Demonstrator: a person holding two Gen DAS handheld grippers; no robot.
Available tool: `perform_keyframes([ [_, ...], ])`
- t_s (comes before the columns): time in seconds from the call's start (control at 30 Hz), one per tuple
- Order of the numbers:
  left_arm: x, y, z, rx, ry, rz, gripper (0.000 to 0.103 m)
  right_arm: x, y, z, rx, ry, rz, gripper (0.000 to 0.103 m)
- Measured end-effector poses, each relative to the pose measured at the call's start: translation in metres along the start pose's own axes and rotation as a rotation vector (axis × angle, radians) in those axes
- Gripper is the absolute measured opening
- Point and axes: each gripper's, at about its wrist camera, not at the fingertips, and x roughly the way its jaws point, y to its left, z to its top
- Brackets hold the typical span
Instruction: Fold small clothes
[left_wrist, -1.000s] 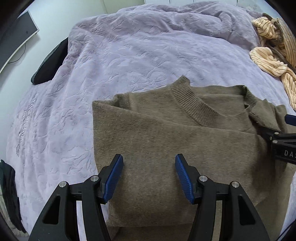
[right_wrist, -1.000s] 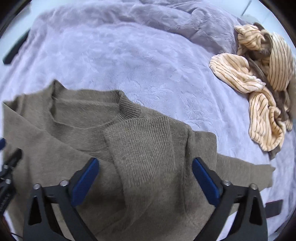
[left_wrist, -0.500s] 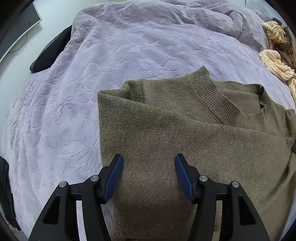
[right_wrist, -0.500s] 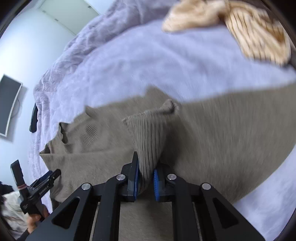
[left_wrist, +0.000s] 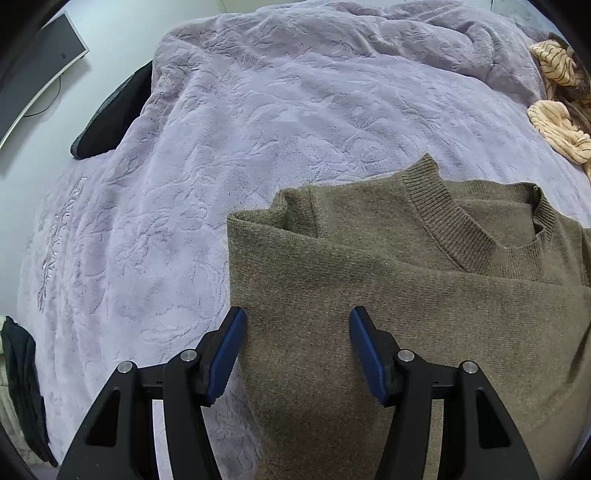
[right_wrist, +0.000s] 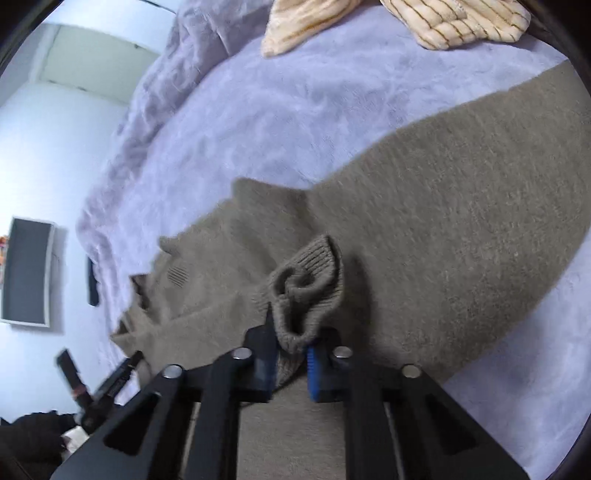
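An olive-brown knit sweater (left_wrist: 424, 295) lies on the lilac bedspread (left_wrist: 258, 129), its left sleeve folded across the body and its ribbed collar (left_wrist: 458, 229) at the far side. My left gripper (left_wrist: 297, 350) is open and empty, hovering over the sweater's left edge. My right gripper (right_wrist: 290, 354) is shut on the sweater's ribbed sleeve cuff (right_wrist: 310, 284) and holds it lifted over the sweater body (right_wrist: 461, 221). The left gripper shows at the lower left of the right wrist view (right_wrist: 99, 384).
A cream striped garment (left_wrist: 557, 110) lies crumpled at the far right of the bed, also in the right wrist view (right_wrist: 406, 18). A dark cushion (left_wrist: 114, 114) sits at the bed's left edge. A monitor (left_wrist: 37, 77) hangs on the left wall. Dark cloth (left_wrist: 22, 387) hangs at the lower left.
My right gripper shut on the sleeve cuff and swung it across the sweater, tilting as it went. My left gripper stayed open and shifted slightly left.
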Motion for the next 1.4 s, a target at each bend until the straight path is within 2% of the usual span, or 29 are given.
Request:
perform_keyframes([
  [0.07, 0.001, 0.001, -0.001, 0.007, -0.007, 0.008, 0.060, -0.011, 0.013, 0.001, -0.075, -0.034, 0.064, 0.012],
  [0.13, 0.004, 0.003, -0.001, 0.008, -0.007, 0.013, 0.060, -0.017, 0.027, 0.003, -0.159, -0.063, 0.091, 0.012],
  [0.2, 0.007, 0.005, -0.004, 0.002, 0.007, 0.019, 0.060, -0.015, 0.031, 0.005, -0.202, -0.069, 0.064, 0.012],
  [0.23, 0.008, 0.006, -0.005, -0.003, 0.013, 0.019, 0.060, -0.010, 0.024, 0.005, -0.190, -0.056, 0.022, 0.015],
  [0.27, 0.007, 0.007, -0.006, -0.010, 0.017, 0.018, 0.060, -0.006, 0.016, 0.004, -0.165, -0.044, -0.030, 0.019],
  [0.33, 0.002, 0.009, -0.009, -0.017, 0.019, 0.013, 0.060, -0.007, -0.005, -0.004, -0.095, -0.031, -0.139, 0.048],
  [0.47, -0.014, 0.007, -0.014, 0.014, 0.010, 0.002, 0.060, -0.032, -0.016, -0.024, -0.038, -0.067, -0.175, 0.049],
  [0.6, -0.029, -0.012, -0.021, 0.066, 0.010, -0.044, 0.060, -0.045, 0.019, -0.031, -0.132, -0.111, -0.132, 0.049],
  [0.7, -0.036, -0.039, -0.029, 0.118, 0.023, -0.078, 0.060, -0.024, 0.059, -0.030, -0.259, -0.090, -0.125, 0.049],
  [0.8, -0.035, -0.067, -0.041, 0.187, 0.056, -0.096, 0.060, 0.005, 0.065, -0.031, -0.293, -0.023, -0.189, 0.049],
  [0.9, -0.033, -0.087, -0.055, 0.264, 0.086, -0.072, 0.060, 0.015, 0.032, -0.041, -0.205, 0.067, -0.255, 0.044],
  [1.1, -0.055, -0.098, -0.065, 0.309, 0.099, -0.072, 0.060, -0.045, -0.023, -0.066, -0.095, 0.023, -0.203, 0.047],
  [1.23, -0.079, -0.117, -0.066, 0.310, 0.111, -0.115, 0.060, -0.079, -0.058, -0.075, 0.012, -0.012, -0.154, 0.049],
  [1.4, -0.105, -0.173, -0.072, 0.349, 0.146, -0.239, 0.060, -0.103, -0.096, -0.068, 0.116, -0.048, -0.140, 0.052],
])
